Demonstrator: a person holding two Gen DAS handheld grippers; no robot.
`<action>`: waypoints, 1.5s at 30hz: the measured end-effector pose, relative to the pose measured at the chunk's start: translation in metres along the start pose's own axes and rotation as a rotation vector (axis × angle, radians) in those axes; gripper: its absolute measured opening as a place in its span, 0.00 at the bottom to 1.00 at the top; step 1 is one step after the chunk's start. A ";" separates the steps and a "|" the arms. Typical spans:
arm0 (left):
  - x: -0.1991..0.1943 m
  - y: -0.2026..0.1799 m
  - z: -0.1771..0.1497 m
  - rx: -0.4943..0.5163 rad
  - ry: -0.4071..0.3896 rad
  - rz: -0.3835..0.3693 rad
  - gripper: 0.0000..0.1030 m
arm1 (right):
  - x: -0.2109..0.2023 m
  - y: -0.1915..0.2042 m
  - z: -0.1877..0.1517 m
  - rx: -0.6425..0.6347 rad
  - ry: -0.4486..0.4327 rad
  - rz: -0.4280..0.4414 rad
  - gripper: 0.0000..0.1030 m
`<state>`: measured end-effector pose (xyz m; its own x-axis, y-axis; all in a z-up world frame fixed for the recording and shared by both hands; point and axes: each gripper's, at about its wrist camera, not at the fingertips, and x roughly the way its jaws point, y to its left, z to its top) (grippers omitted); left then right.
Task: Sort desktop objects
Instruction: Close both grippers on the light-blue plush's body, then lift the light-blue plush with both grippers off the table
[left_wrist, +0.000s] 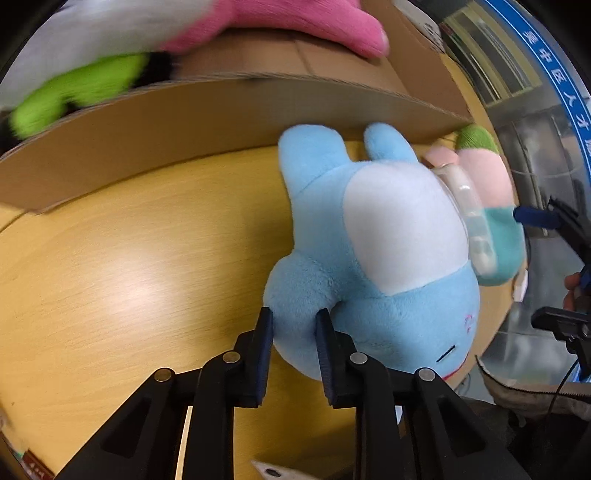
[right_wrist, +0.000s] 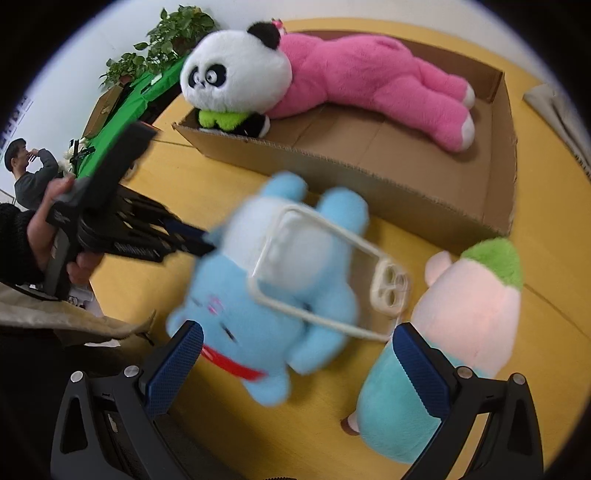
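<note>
A light blue plush (left_wrist: 376, 258) with a white belly is held just above the yellow table, near the cardboard box (left_wrist: 221, 122). My left gripper (left_wrist: 294, 321) is shut on one of its limbs. The blue plush (right_wrist: 266, 302) is blurred in the right wrist view. A clear phone case (right_wrist: 325, 273) rests on it, and shows at its side in the left wrist view (left_wrist: 467, 206). My right gripper (right_wrist: 299, 350) is open and empty, just in front of the plush. The left gripper (right_wrist: 192, 236) shows at the plush's left side.
A pink, green and teal plush (right_wrist: 465, 332) stands on the table right of the blue one. The open cardboard box (right_wrist: 424, 177) holds a panda plush (right_wrist: 236, 70) and a long pink plush (right_wrist: 369, 77). A person (right_wrist: 29, 173) stands far left.
</note>
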<state>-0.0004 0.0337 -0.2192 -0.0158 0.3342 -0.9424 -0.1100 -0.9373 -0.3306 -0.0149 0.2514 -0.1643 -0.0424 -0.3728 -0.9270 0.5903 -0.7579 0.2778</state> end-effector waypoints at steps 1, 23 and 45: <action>-0.004 0.008 -0.003 -0.012 -0.005 0.014 0.23 | 0.002 -0.001 -0.001 0.008 0.003 0.008 1.00; -0.021 0.064 -0.041 -0.094 -0.081 0.008 0.16 | 0.065 -0.005 -0.001 0.306 -0.001 0.127 0.74; -0.009 0.073 -0.011 0.030 -0.028 -0.081 0.39 | 0.120 0.008 0.013 0.306 0.070 0.190 0.46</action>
<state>0.0028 -0.0383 -0.2357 -0.0337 0.4120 -0.9105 -0.1415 -0.9038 -0.4038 -0.0256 0.1939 -0.2705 0.1065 -0.4923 -0.8639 0.3135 -0.8079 0.4991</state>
